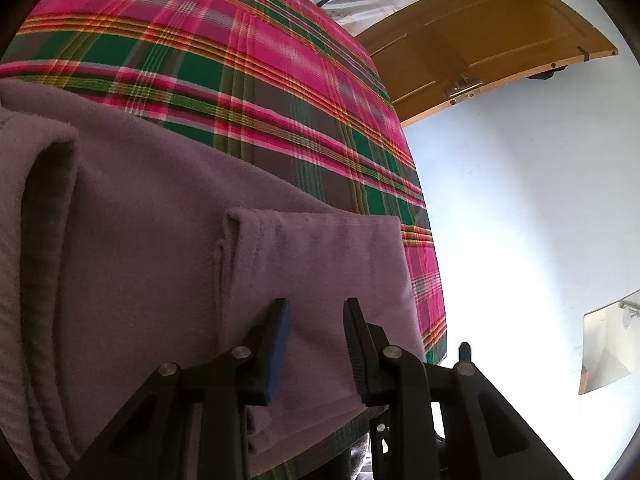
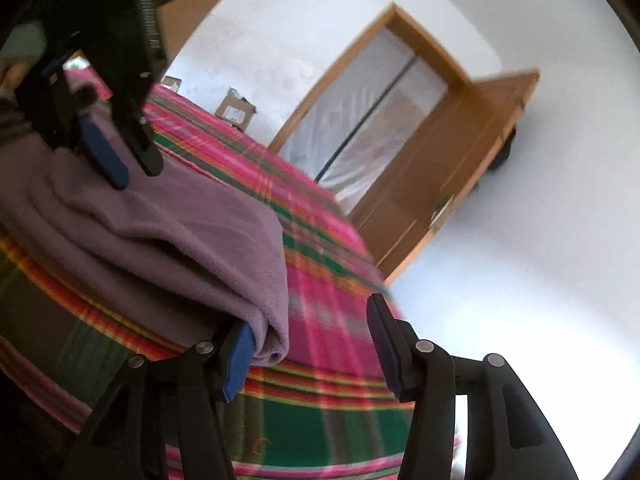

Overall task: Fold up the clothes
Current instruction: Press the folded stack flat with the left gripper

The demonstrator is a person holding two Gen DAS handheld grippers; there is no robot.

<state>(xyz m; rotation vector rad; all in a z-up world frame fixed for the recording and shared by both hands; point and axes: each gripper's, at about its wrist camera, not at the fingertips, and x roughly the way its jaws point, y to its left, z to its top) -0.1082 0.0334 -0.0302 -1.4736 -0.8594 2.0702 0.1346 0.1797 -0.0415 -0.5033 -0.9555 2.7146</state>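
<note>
A purple fleece garment lies folded in several layers on a pink and green plaid cloth. My left gripper hovers over the garment's folded near corner. Its jaws stand partly apart, and only fabric shows behind the gap. In the right wrist view the left gripper points down at the garment from the upper left. My right gripper is wide open and low over the plaid cloth. Its left blue pad sits against the garment's rolled corner, and the right pad is clear of it.
The plaid surface drops off at its right edge to a bright white floor. An open wooden door and a doorway covered with plastic sheeting stand beyond. Cardboard boxes sit against the far wall.
</note>
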